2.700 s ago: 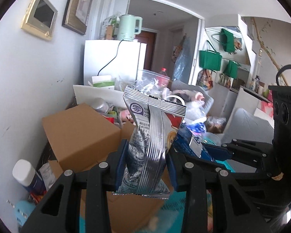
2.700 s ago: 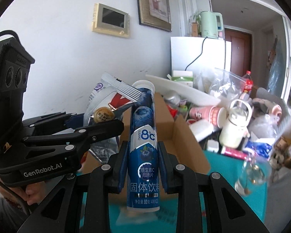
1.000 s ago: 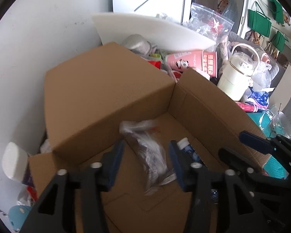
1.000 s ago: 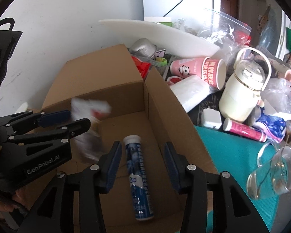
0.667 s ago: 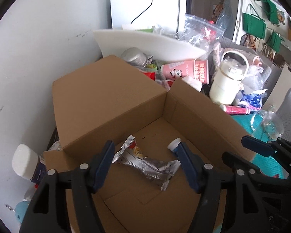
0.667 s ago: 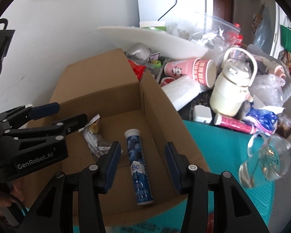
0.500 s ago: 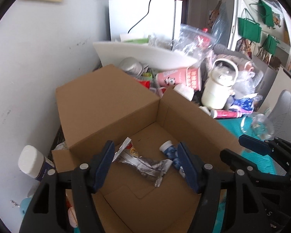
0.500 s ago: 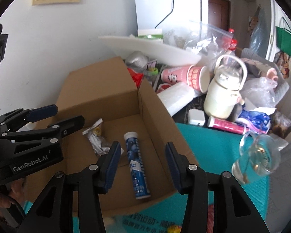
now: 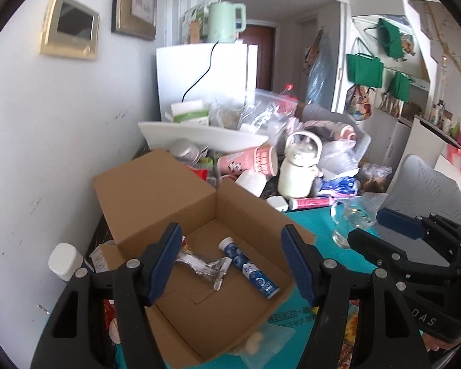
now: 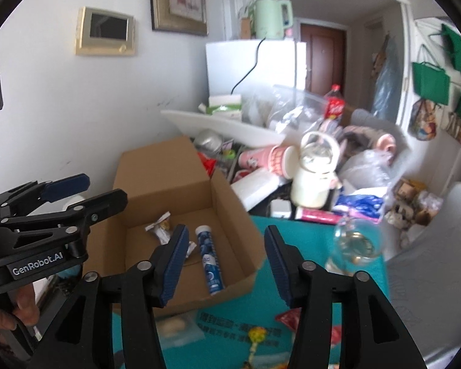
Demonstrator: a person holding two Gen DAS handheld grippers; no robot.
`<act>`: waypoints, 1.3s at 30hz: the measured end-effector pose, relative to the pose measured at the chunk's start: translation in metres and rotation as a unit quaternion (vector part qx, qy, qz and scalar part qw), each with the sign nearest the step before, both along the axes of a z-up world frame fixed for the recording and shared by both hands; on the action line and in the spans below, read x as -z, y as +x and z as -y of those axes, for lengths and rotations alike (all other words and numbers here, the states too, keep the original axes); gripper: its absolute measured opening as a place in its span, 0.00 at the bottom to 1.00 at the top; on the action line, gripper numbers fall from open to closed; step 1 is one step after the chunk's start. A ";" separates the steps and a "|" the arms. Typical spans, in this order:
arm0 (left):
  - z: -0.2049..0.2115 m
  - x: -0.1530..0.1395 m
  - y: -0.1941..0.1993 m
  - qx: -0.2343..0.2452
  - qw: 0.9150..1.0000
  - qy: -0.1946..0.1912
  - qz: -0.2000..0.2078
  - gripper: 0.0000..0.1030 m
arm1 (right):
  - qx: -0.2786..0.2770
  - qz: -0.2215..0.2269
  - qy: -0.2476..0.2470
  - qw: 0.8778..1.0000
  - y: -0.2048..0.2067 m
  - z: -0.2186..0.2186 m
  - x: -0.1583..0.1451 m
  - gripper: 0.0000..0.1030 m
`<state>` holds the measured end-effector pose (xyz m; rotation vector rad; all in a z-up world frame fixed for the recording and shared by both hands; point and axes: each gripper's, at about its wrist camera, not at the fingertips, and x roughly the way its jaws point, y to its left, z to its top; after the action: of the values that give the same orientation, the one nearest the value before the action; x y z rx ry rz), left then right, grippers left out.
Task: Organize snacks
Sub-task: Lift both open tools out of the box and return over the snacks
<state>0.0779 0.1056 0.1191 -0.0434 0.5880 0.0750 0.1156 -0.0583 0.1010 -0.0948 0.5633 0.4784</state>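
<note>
An open cardboard box (image 9: pixel 150 190) stands on the teal table; it also shows in the right wrist view (image 10: pixel 159 175). Inside lie a silver snack packet (image 9: pixel 204 264) and a blue tablet tube (image 9: pixel 249 272), seen also in the right wrist view as the packet (image 10: pixel 161 230) and the tube (image 10: pixel 209 259). My left gripper (image 9: pixel 235 264) is open and empty, raised above the box. My right gripper (image 10: pixel 226 264) is open and empty, above the box's near right corner. More small snacks (image 10: pixel 255 335) lie on the teal cloth near the front edge.
A clear glass (image 10: pixel 355 246) stands on the teal cloth right of the box. Behind the box lies clutter: a white jug (image 9: pixel 296 173), pink cups (image 9: pixel 252 163), a pink tube (image 9: pixel 310 203), plastic bags. A white-capped bottle (image 9: pixel 64 259) stands left of the box by the wall.
Both grippers let go of the packet and the tube into the box, then drew back and up. The box now looks smaller and farther away.
</note>
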 end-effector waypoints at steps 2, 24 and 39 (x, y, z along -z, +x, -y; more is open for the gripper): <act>0.008 -0.004 -0.011 0.009 1.000 -0.001 0.007 0.64 | 0.005 0.008 0.001 1.000 -0.010 0.008 -0.006 0.51; 0.063 0.011 -0.101 0.096 0.995 -0.001 0.022 0.65 | 0.072 0.066 -0.012 0.995 -0.129 0.068 -0.006 0.78; 0.097 0.057 -0.136 0.173 0.985 -0.006 -0.018 0.65 | 0.115 0.012 -0.007 0.993 -0.167 0.103 0.049 0.78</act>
<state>-0.0586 0.0084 0.0620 0.0491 0.6246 -0.2648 -0.0516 -0.1618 0.0522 -0.0476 0.5464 0.2482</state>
